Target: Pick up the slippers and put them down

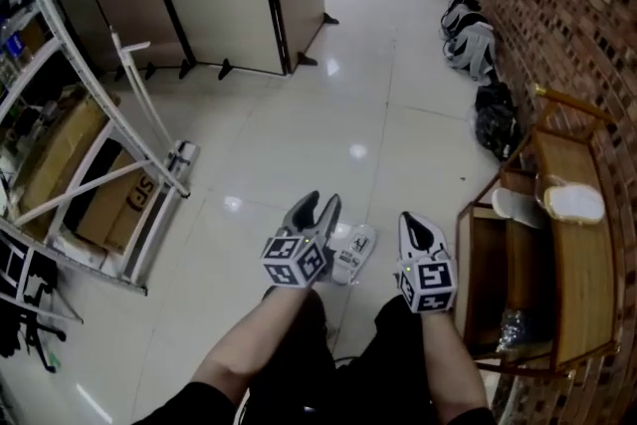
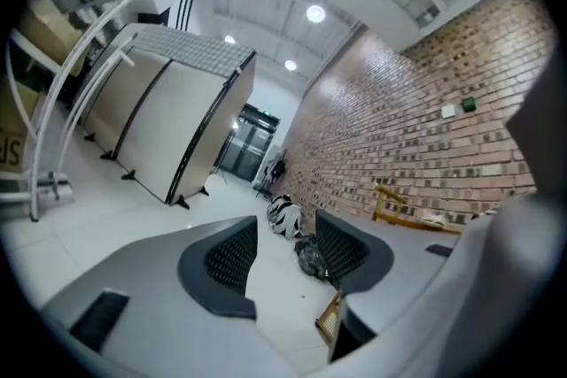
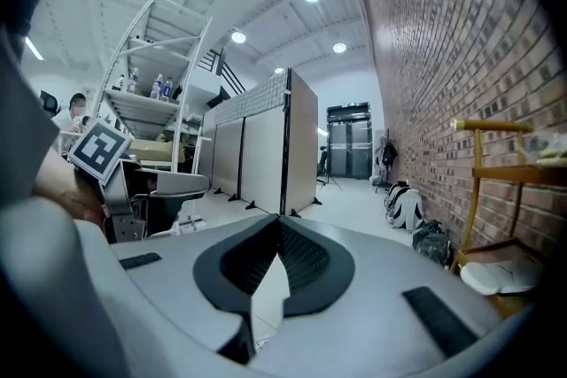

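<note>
Between my L gripper point(image 1: 320, 205) & R gripper point(image 1: 413, 222), one slipper point(image 1: 352, 250) lies half hidden; L jaws apart, empty, R jaws pressed together.

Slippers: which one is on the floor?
The printed white slipper seen between the left gripper and right gripper. The upper slipper and lower slipper rest on the wooden rack.

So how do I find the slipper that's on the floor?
Start at the wooden rack by the brick wall, then look left across the shiny floor. A white slipper shows between the left gripper and the right gripper. The other slippers sit on the rack; only this one is on the floor.
</note>
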